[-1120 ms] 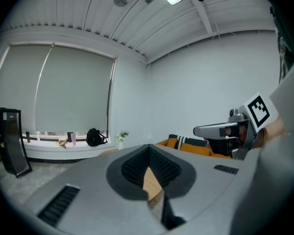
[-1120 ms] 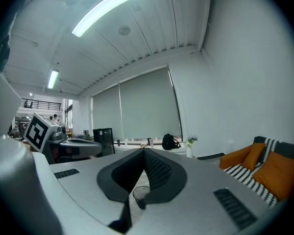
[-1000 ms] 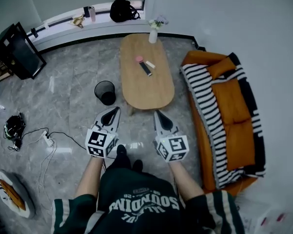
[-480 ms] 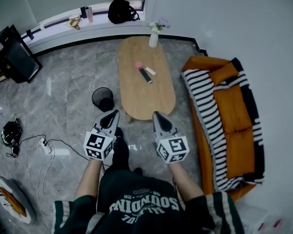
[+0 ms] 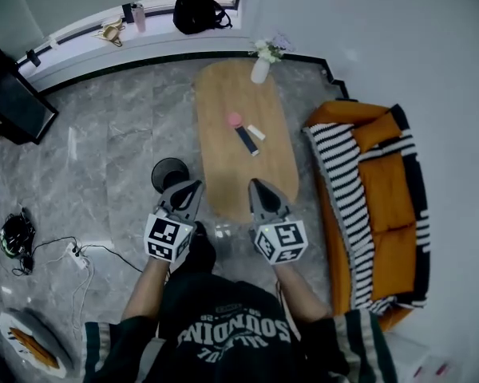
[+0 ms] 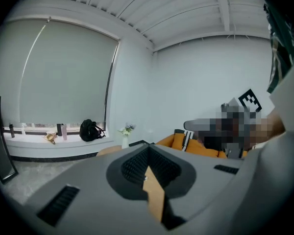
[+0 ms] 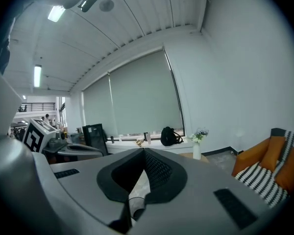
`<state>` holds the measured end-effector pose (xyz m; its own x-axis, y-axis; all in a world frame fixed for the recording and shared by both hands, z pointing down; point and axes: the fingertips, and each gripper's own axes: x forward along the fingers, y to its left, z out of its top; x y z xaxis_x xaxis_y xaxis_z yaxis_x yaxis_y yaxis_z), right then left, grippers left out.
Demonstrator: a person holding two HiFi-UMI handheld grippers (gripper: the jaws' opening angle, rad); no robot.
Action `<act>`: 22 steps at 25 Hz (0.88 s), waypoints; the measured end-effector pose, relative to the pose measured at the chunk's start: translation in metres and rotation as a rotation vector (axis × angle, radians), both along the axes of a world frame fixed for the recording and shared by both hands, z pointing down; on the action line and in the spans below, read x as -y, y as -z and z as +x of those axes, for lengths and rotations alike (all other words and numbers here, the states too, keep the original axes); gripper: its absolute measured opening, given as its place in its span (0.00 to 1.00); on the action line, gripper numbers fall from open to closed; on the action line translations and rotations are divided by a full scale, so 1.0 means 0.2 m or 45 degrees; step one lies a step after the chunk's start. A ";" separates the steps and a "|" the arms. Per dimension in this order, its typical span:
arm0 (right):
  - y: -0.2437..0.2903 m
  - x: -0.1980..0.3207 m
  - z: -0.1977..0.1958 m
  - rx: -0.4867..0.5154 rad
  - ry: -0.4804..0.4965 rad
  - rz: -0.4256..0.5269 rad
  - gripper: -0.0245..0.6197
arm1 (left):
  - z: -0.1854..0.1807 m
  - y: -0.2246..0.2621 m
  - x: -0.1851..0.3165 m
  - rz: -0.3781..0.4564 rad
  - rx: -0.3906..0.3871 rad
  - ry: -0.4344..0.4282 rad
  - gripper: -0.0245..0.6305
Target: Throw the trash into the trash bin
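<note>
The left gripper (image 5: 191,186) and right gripper (image 5: 256,185), both closed and empty, reach the table's (image 5: 215,118) near edge. The bin (image 5: 166,169) stands just left of the left gripper, partly hidden by it, with open floor (image 5: 104,158) beyond.

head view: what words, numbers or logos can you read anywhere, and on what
"SOUNDING": on the person's dark shirt, seen upside down from the head view.
Smaller print around that word on the shirt: too blurred to read.
The marker cubes carry only black-and-white square patterns, no letters.

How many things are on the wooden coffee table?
4: a vase of flowers at the table's far end; near its middle a pink object, a dark bar and a small white piece beside it. Its near edge is partly covered.
</note>
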<state>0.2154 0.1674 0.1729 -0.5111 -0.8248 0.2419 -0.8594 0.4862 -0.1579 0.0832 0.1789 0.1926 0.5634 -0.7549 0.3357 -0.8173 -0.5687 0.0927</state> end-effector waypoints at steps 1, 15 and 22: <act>0.01 0.06 -0.03 0.002 -0.005 0.002 0.03 | -0.03 -0.01 0.06 -0.007 -0.004 -0.011 0.04; -0.01 0.60 -0.03 -0.018 -0.076 -0.010 0.03 | 0.02 -0.03 0.70 -0.018 -0.035 -0.108 0.04; -0.07 0.77 0.02 0.009 -0.055 -0.042 0.03 | 0.08 -0.08 0.84 -0.047 -0.017 -0.102 0.04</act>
<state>0.2186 0.0135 0.1867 -0.4767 -0.8379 0.2661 -0.8785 0.4427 -0.1796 0.0994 0.0100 0.2085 0.6258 -0.6947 0.3545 -0.7681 -0.6280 0.1253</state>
